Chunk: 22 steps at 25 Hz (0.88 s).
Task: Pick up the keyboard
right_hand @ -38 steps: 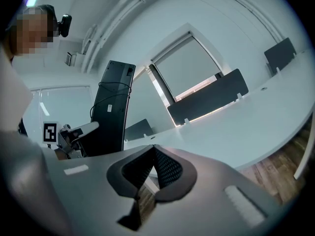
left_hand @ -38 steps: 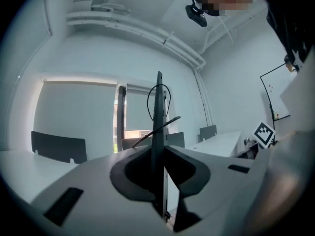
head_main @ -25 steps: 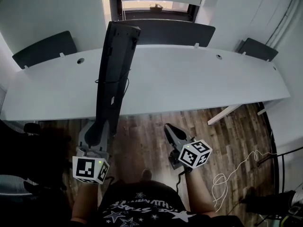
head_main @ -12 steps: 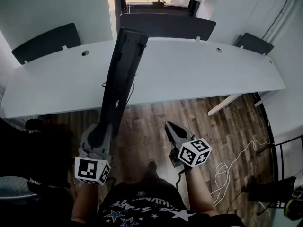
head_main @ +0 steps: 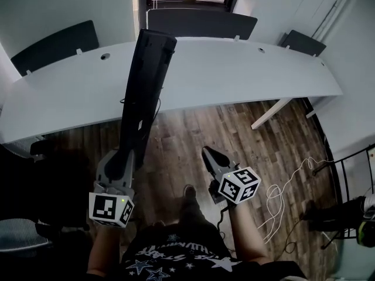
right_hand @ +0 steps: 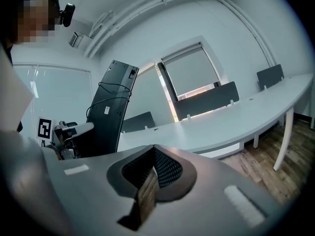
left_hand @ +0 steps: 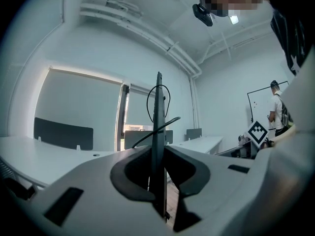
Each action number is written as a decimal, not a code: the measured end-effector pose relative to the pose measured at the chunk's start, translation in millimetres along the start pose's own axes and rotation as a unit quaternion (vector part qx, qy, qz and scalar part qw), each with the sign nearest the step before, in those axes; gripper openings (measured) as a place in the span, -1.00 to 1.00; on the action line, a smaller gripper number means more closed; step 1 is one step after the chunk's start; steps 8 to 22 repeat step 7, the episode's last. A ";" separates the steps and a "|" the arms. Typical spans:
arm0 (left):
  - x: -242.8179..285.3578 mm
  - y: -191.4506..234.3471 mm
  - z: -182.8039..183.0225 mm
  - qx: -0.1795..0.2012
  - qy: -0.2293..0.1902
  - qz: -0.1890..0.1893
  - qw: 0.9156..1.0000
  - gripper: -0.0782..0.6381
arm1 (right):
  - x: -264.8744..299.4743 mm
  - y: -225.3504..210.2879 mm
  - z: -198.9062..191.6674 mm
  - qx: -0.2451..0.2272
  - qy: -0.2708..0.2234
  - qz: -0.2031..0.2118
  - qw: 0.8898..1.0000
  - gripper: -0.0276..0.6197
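Both grippers have drawn back from the white desk (head_main: 234, 75) since the earlier frame, and more floor now shows before its near edge. Left gripper (head_main: 126, 158) is clamped on one short end of the keyboard (head_main: 143, 92), which juts out edge-up, lifted clear, its far end above the desk top and its cable (left_hand: 171, 122) hanging loose. Right gripper (head_main: 207, 152), short of the desk's near edge, is clenched on nothing. Judged risk: gripped at one end only, the long keyboard may sag or twist out of the pads, or its cable may snag on the desk edge.
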State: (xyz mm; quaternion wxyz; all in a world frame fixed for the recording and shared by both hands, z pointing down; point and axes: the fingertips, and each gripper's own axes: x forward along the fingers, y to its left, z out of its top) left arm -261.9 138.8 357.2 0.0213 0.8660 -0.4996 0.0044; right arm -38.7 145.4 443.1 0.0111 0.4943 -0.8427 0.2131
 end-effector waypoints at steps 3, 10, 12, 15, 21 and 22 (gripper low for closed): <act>-24.6 0.3 -4.3 0.000 -0.002 -0.010 1.000 -0.58 | -13.4 16.9 -12.7 0.008 -0.003 -0.011 1.000 -0.91; -60.3 1.1 -11.0 0.004 0.001 -0.023 1.000 -0.58 | -27.5 44.7 -35.9 0.012 -0.001 -0.018 1.000 -0.91; -60.3 1.1 -11.0 0.004 0.001 -0.023 1.000 -0.58 | -27.5 44.7 -35.9 0.012 -0.001 -0.018 1.000 -0.91; -60.3 1.1 -11.0 0.004 0.001 -0.023 1.000 -0.58 | -27.5 44.7 -35.9 0.012 -0.001 -0.018 1.000 -0.91; -60.3 1.1 -11.0 0.004 0.001 -0.023 1.000 -0.58 | -27.5 44.7 -35.9 0.012 -0.001 -0.018 1.000 -0.91; -60.3 1.1 -11.0 0.004 0.001 -0.023 1.000 -0.58 | -27.5 44.7 -35.9 0.012 -0.001 -0.018 1.000 -0.91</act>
